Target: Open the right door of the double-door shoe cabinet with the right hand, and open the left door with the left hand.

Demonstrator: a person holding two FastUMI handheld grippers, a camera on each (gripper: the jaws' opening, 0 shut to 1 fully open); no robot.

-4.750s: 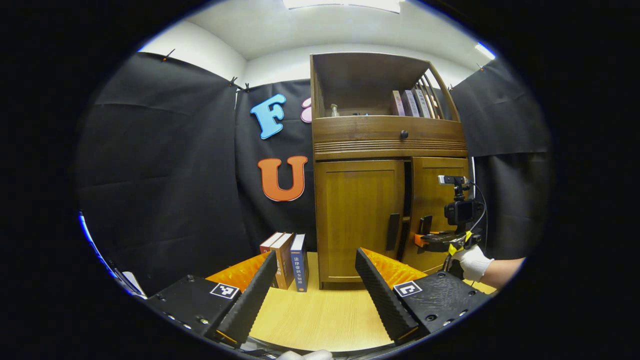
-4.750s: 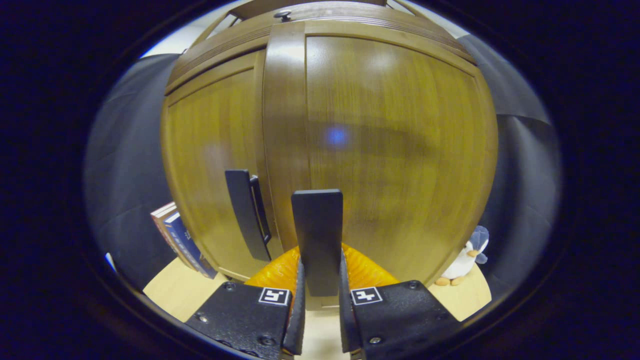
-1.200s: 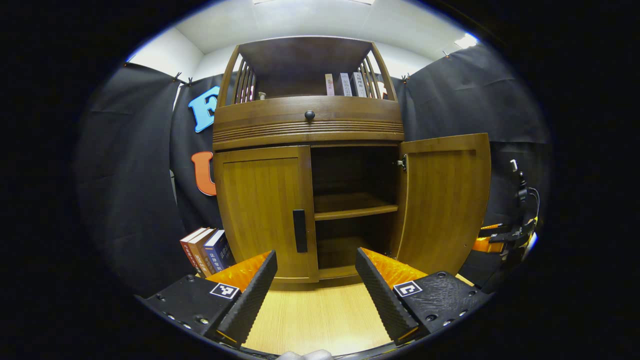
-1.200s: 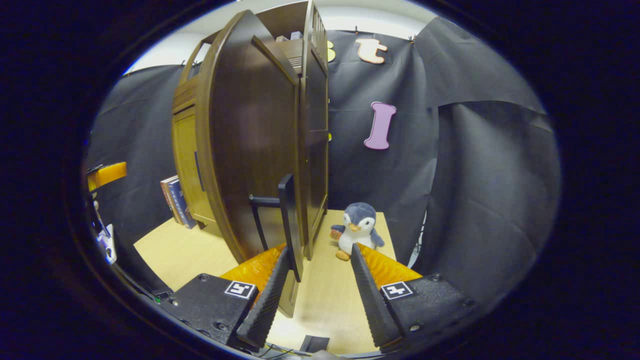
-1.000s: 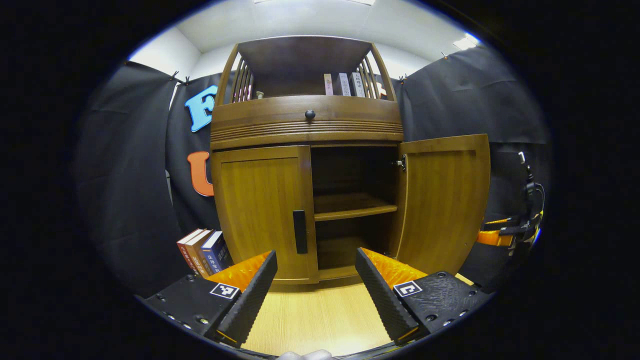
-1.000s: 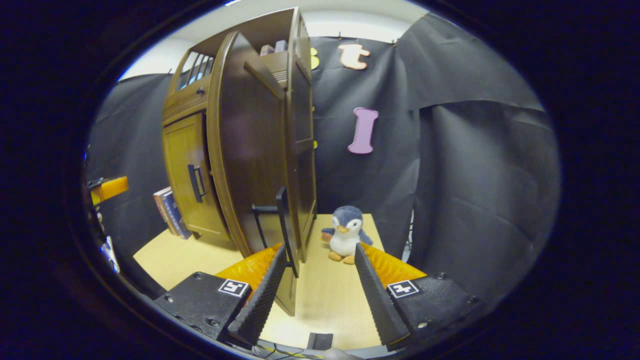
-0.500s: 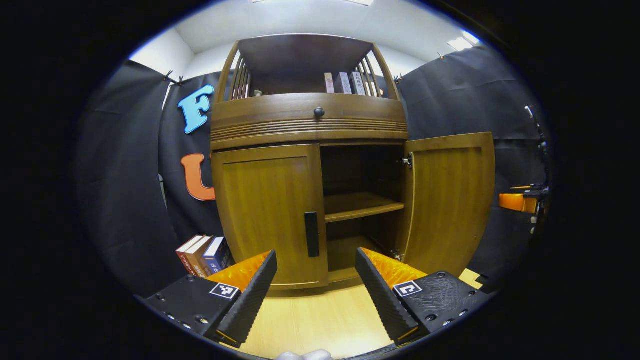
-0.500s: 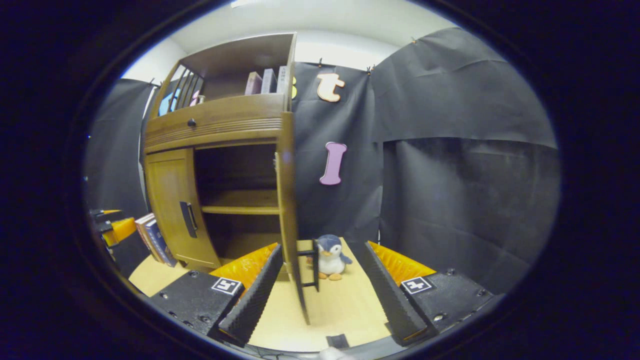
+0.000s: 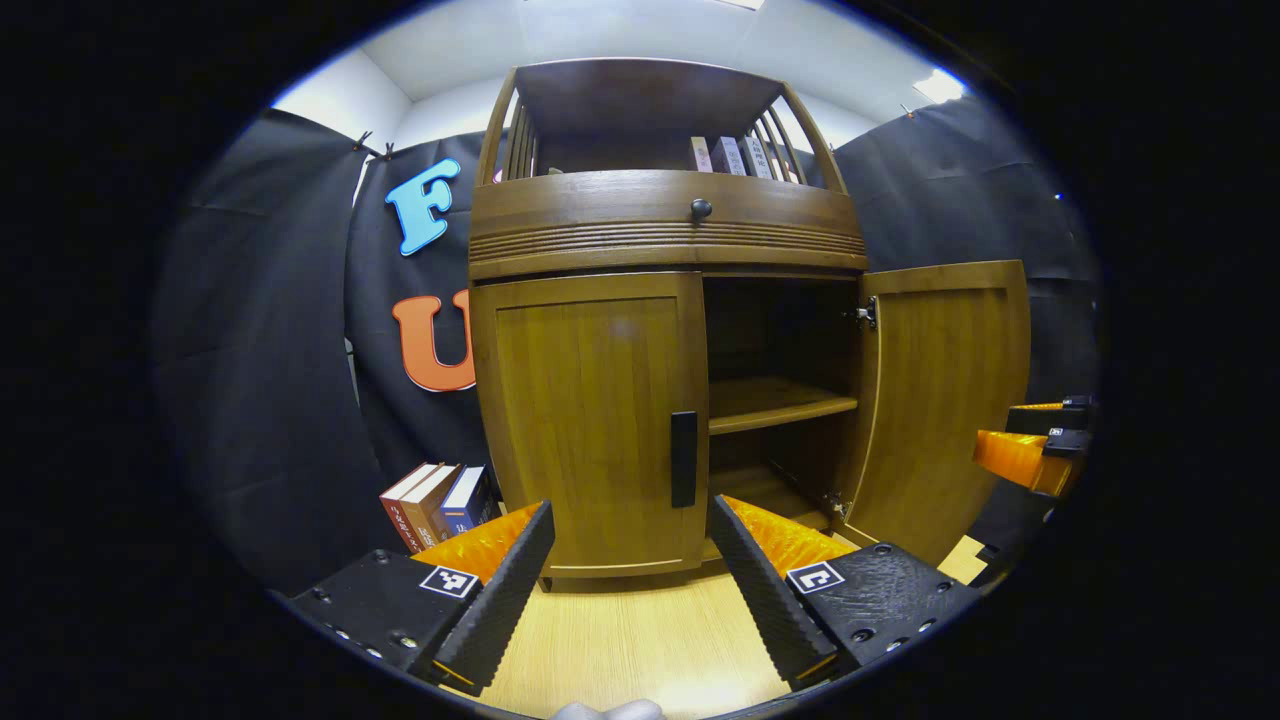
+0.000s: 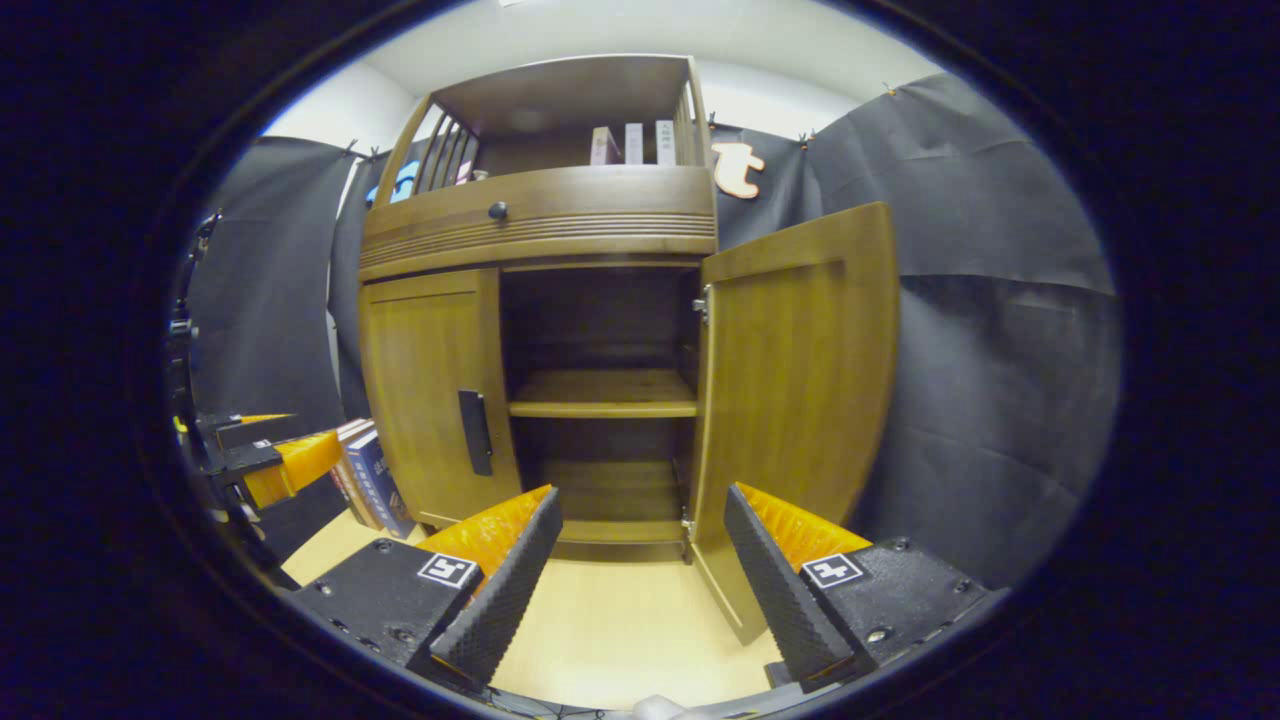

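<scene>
The brown wooden double-door shoe cabinet [image 9: 660, 230] stands on the pale wooden worktop [image 9: 630, 650]. Its right door [image 10: 790, 400] hangs wide open; its left door [image 9: 590, 430] looks closed, black handle [image 9: 683, 458] untouched. The left claw [image 9: 632, 575] and right claw [image 10: 640, 570] both gape empty.

In the left gripper view, the books [image 9: 435, 500] stood lower left of the cabinet [image 9: 660, 230]; its open right door [image 9: 945, 400] hung at frame right.

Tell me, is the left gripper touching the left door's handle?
Apart. In the left gripper view, the open left gripper sits short of the handle, with table between.
</scene>
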